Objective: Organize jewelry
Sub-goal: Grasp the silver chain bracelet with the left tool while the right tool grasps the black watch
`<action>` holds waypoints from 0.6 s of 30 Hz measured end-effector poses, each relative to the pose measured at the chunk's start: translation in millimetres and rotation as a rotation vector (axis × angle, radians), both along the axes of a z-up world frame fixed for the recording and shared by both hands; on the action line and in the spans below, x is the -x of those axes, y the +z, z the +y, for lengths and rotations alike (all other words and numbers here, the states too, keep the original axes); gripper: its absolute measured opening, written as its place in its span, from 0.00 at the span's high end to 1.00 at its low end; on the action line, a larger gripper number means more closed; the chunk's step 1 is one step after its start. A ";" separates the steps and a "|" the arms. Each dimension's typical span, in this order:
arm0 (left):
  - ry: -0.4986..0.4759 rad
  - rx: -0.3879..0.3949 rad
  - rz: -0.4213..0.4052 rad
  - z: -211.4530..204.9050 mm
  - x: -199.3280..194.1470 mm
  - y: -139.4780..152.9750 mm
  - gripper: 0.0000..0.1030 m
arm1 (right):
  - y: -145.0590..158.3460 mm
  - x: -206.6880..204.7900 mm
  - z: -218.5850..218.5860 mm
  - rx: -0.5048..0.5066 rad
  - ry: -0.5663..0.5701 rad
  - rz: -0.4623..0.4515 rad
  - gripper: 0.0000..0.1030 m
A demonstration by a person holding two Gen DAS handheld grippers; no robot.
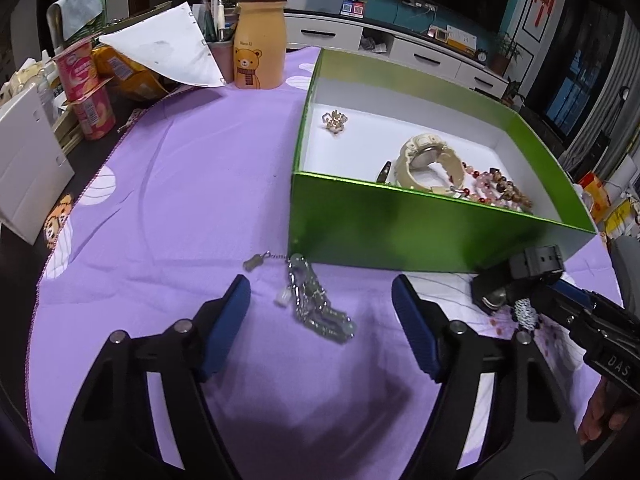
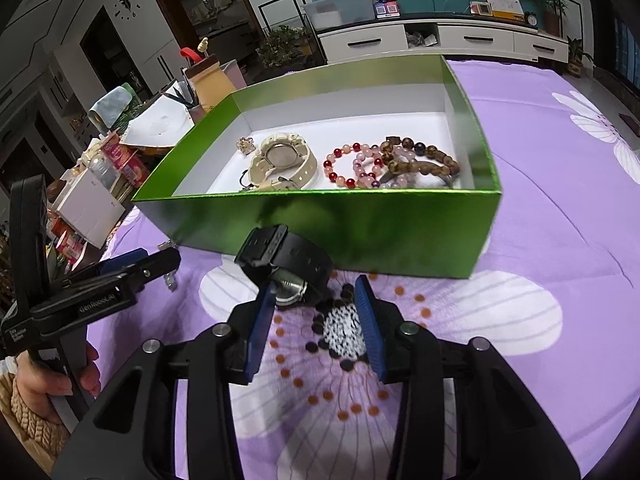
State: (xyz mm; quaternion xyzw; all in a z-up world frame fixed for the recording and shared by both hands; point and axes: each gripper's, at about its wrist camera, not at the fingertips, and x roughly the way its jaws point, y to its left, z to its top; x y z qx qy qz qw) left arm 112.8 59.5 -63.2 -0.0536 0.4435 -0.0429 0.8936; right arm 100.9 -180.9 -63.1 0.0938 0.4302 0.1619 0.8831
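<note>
Necklace (image 1: 316, 300) lies lengthwise toward box (image 1: 400, 232); both tongs (image 1: 320, 292) (image 2: 316, 292) apart.

Both grippers are black plastic with ribbed blue finger pads (image 1: 412, 328) and round silver screws (image 2: 408, 327). The left gripper (image 2: 138, 266) carries white "GenRobot.AI" lettering; a knitted beige sleeve (image 2: 30, 420) covers the wrist.

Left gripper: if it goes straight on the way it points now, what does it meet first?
Most likely the silver chain on the purple cloth, lying between the open fingers of the left gripper. The green box stands just behind it; depth is unclear.
</note>
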 end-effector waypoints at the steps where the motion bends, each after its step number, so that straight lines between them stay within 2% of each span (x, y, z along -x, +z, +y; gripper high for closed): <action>1: 0.000 -0.007 0.002 -0.6 -2.3 -2.2 0.33 | -1.1 -2.5 1.8 0.005 -0.003 0.000 0.63; 3: 0.000 -0.017 0.012 -1.2 -5.4 -6.7 0.40 | -3.6 -6.4 4.3 0.014 -0.007 -0.004 0.67; 4: 0.001 -0.016 0.021 -0.6 -7.0 -9.3 0.46 | -5.1 -8.4 5.8 0.015 -0.006 -0.002 0.69; 7: -0.004 -0.042 0.009 -1.7 -7.8 -10.2 0.51 | -8.5 -11.6 9.0 0.023 -0.005 -0.001 0.73; 10: -0.010 -0.071 -0.005 -3.8 -6.2 -10.9 0.66 | -10.2 -13.3 8.1 0.022 -0.011 -0.001 0.79; 13: -0.016 -0.087 -0.019 -3.9 -2.4 -11.6 0.74 | -12.4 -14.6 7.5 0.025 -0.018 0.008 0.83; 15: -0.021 -0.087 -0.022 -2.9 -1.0 -11.8 0.86 | -12.0 -13.6 7.4 0.027 -0.017 0.007 0.86; 18: -0.025 -0.078 -0.020 -1.6 0.9 -11.8 0.87 | -9.4 -12.6 8.7 0.029 -0.015 -0.001 0.89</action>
